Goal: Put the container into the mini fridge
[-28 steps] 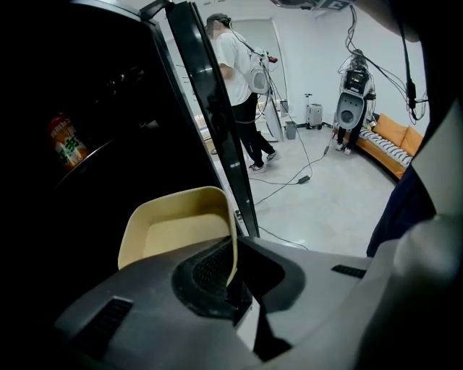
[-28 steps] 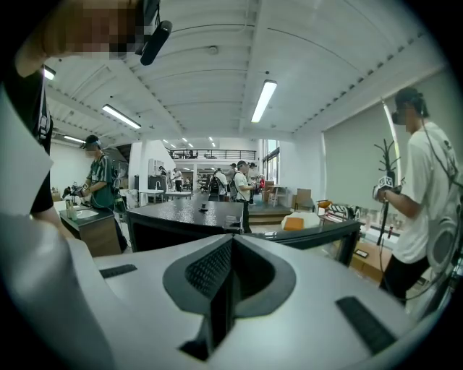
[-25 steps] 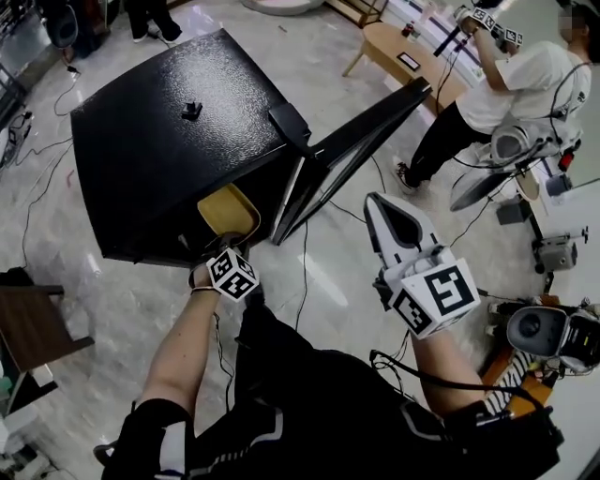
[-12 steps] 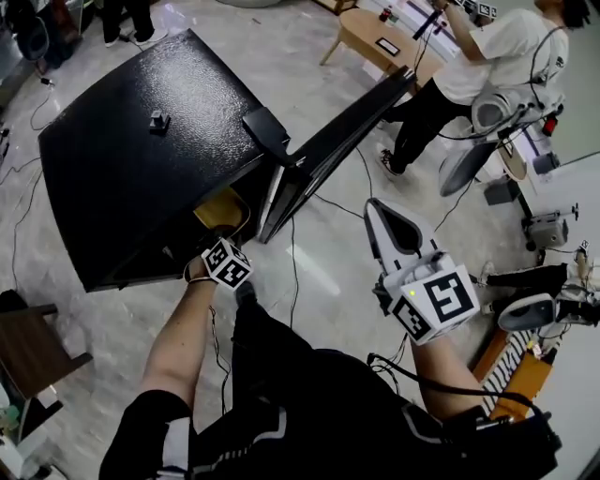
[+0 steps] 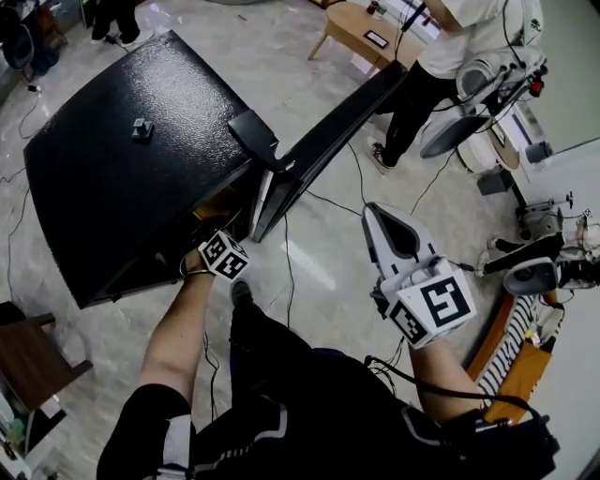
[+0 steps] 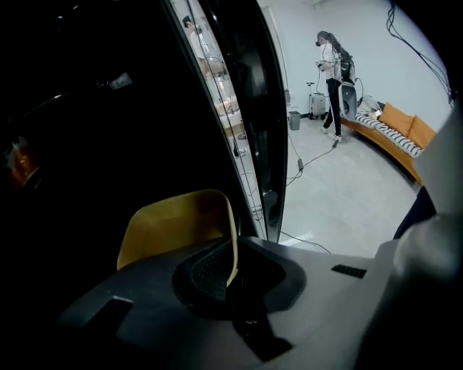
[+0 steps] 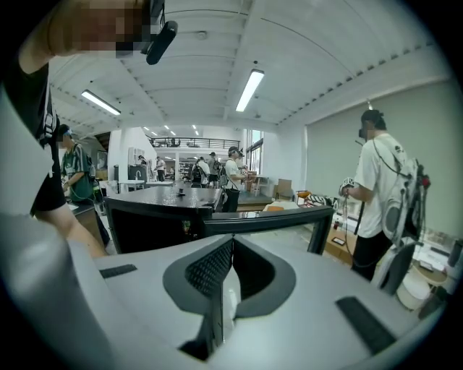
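rim of a thin-walled yellow plastic container (image 6: 173,227) is pinched between the jaws of the left gripper (image 6: 231,266), which are closed tight on that edge. the rest of the container stands up ahead of the jaws. in the left gripper view the container is inside the dark cavity of the black mini fridge (image 5: 122,187), past the door opening. whether it rests on a shelf cannot be told in the dark.

in the head view the person's left forearm (image 5: 178,328) reaches to the fridge front. the left gripper's marker cube (image 5: 223,255) is right at the opening, and its jaws are hidden inside. the fridge's glass-fronted black door (image 5: 328,141) stands swung wide to the right. a small black object (image 5: 142,128) lies on the textured fridge top.

the right gripper (image 7: 228,253) is held well apart from the fridge, over the pale glossy tiled floor (image 5: 319,267). its white jaws are pressed together with nothing between them, and they point toward the open door. its marker cube (image 5: 433,305) faces the head camera.

black cables (image 5: 289,281) trail across the floor. a person in a white shirt (image 5: 459,33) stands beyond the door beside a round wooden table (image 5: 361,28).
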Motion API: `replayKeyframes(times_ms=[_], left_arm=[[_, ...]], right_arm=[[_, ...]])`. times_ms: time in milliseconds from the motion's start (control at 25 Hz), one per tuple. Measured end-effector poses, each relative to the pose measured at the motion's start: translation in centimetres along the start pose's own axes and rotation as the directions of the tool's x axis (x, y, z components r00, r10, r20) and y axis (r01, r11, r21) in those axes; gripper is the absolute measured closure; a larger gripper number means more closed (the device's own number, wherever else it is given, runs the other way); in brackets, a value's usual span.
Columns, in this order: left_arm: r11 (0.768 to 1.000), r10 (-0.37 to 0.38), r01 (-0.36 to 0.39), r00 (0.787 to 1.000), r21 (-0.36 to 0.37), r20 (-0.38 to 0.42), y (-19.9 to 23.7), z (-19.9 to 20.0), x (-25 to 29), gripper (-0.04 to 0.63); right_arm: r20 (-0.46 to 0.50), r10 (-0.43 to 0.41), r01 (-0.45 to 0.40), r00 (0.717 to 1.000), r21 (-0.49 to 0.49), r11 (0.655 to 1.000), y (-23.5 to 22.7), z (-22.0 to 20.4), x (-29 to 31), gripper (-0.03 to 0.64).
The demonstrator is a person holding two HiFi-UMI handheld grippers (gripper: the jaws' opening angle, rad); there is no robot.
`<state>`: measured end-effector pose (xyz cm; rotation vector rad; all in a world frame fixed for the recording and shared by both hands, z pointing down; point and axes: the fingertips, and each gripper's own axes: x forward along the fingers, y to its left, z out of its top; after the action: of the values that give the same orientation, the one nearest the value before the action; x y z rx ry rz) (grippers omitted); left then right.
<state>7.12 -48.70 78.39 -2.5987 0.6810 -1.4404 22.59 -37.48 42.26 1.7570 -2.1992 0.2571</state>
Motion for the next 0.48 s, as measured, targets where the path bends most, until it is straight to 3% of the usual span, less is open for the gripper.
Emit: replayKeyframes(times_ms=[480], left_arm=[[0.999,0.015,-0.015,1.000,0.047,-0.005,0.0,0.2,0.3,0.559]], right_arm=[[0.008,-0.032,0.032,0.999,0.014,0.999,-0.8,-0.2,-1.7,0.600]])
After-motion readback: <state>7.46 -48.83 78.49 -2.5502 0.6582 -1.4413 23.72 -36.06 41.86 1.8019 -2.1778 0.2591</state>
